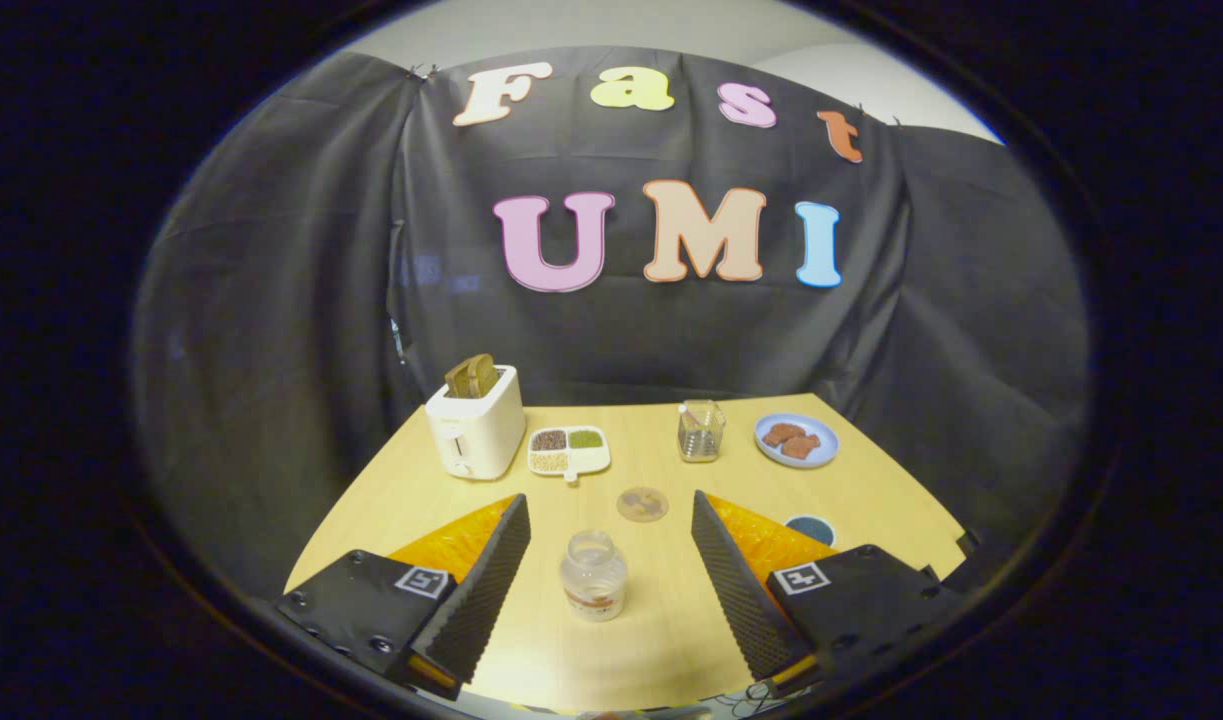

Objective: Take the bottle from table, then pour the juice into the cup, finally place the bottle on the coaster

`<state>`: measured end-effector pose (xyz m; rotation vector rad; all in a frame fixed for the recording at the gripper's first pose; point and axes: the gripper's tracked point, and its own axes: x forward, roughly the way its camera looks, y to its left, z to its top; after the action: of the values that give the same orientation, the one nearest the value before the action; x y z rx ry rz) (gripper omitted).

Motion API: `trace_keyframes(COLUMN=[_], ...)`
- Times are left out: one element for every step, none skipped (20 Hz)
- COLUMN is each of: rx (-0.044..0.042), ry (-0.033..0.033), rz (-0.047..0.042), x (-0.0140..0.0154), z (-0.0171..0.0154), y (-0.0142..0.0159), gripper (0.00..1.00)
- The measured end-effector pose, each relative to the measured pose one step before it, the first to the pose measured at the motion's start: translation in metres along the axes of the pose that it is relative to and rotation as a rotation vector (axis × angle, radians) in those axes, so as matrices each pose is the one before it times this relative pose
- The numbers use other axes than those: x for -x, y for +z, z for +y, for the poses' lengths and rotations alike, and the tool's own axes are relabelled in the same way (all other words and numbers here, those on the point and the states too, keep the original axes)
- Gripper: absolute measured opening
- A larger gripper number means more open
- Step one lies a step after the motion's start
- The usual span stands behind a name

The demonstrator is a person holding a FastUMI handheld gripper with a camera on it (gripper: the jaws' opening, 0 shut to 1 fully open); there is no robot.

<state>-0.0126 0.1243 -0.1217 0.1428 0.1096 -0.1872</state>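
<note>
Left to right on the pale wooden surface (661, 640). I see a white plastic toaster (475, 430) at the far left with brown toast slices (471, 375) standing in its slots. Just beside it lies a white divided tray of grains (569, 450). Nearer me, a small clear plastic bottle with a wide open mouth (593, 575) stands upright between the fingers, touching neither. My hand-held gripper (608, 520) is spread wide, grasping nothing. Beyond the bottle lies a round brownish coaster (642, 504), apart from it. Further back, a clear glass cup (700, 431) stands upright. To its right, a pale blue round plate (797, 440) carries reddish-brown pieces. A dark round disc (811, 527) peeks out behind the right finger.
</note>
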Motion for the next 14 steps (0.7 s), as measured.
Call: trace_keyframes(rx=[-0.00141,-0.00265,-0.00456,-0.00559,-0.00392,-0.00071,0.00163,-0.00102,-0.00313,-0.00036,0.00124,0.00339,0.00577,0.00493], ry=[-0.01820,-0.01577,-0.01291,-0.01567,-0.01595,-0.01322,-0.01409,-0.00631,-0.00391,-0.00250,-0.00429,-0.00585,-0.00873,-0.01245], rz=[0.02178,0.02067,0.01824,0.01456,0.00949,0.00706,0.00709,0.01100,0.01735,0.01425,0.01835,0.01887,0.01407,0.01085], x=[0.00155,-0.00241,-0.00238,-0.00455,-0.00404,-0.00609,-0.00625,-0.00757,-0.00729,-0.00879,-0.00896,-0.00834,-0.00790,-0.00749], z=[-0.00065,-0.00033,0.00014,0.00066,0.00007,0.00141,0.00105,0.00374,0.00433,0.00382,0.00432,0.00342,0.00230,0.00216], y=[-0.01057,-0.00930,-0.00923,-0.00903,-0.00776,-0.00751,-0.00754,-0.00817,-0.00741,-0.00731,-0.00714,-0.00763,-0.00458,-0.00494], gripper=[1.00,1.00,1.00,1.00,1.00,1.00,1.00,1.00,1.00,1.00,1.00,1.00,1.00,1.00])
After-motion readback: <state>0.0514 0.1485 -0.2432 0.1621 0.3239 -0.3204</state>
